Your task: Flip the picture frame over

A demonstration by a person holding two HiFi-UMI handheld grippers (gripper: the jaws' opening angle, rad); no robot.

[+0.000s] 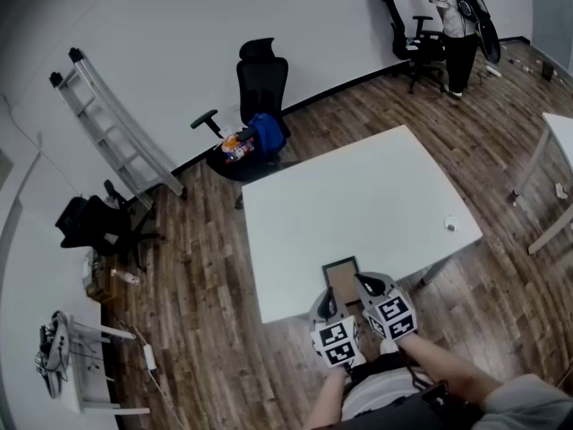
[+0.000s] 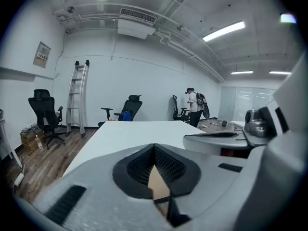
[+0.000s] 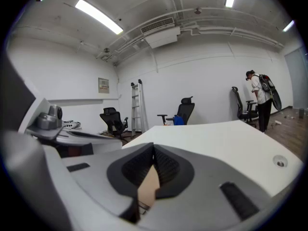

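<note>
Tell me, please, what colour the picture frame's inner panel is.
Tan brown, on the picture frame, dark-bordered; clearest in the head view.

Side by side at the near edge of the bench (image 1: pixel 295 240): left tool (image 1: pixel 329 303) and right tool (image 1: pixel 365 285), pointing forward and slightly down. Both sets of jaws pinched tight on the near rim of the picture frame (image 1: pixel 342 274), pads pressing its brown board. Forearms (image 1: pixel 434 361) stretched forward, close together, marker cubes (image 1: pixel 337 341) facing up.
</note>
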